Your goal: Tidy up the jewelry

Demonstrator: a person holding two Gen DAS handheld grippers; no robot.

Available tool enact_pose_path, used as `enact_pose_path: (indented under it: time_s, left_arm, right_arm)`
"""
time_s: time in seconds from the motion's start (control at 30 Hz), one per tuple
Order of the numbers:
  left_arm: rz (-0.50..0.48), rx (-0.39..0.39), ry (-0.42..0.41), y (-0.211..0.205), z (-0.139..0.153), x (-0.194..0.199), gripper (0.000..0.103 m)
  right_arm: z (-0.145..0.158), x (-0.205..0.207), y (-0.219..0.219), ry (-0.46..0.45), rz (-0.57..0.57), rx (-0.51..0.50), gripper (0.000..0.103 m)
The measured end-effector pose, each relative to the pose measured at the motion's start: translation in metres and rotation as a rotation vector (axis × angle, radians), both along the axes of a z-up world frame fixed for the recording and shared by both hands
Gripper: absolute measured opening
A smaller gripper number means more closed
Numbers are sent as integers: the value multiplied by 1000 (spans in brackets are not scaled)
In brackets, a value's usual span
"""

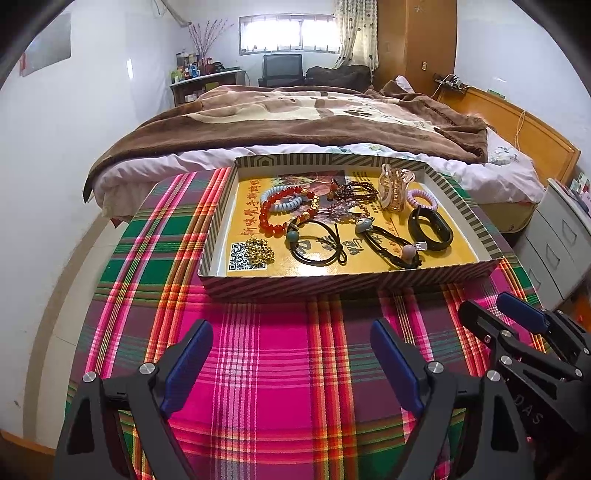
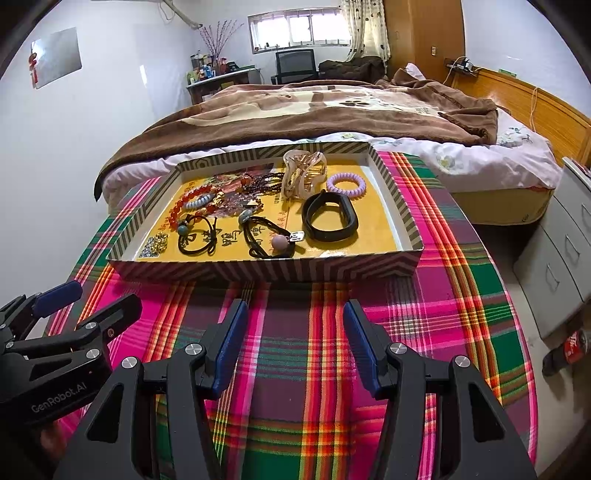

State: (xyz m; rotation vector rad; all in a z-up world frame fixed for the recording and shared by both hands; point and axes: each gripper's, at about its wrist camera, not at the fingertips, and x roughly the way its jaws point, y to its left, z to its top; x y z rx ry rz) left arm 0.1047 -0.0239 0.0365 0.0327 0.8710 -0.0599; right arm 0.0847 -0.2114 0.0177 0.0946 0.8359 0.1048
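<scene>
Hovering over the plaid table (image 1: 266,369), your left tool (image 1: 291,365) and right tool (image 2: 291,347) both gape wide and carry nothing. Ahead of them every piece lies inside the striped tray (image 1: 343,282): red bead bracelet (image 1: 280,218), black band (image 2: 330,218), hair claw (image 2: 303,177), gold chain (image 1: 259,250). That fits jewelry already gathered there, or jewelry waiting to be sorted out.

A plaid cloth (image 1: 258,369) covers the table before a bed (image 1: 509,173) with a brown blanket (image 1: 295,118), a window (image 1: 288,35) and curtain (image 1: 356,33) behind.
</scene>
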Motion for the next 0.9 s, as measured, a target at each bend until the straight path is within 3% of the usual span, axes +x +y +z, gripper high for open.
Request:
enact_pose_path:
  time_s: [0.9]
  left_arm:
    - [1, -15, 6, 1, 0, -1, 87]
  right_arm:
    - [-3, -1, -1, 7, -6, 3, 54]
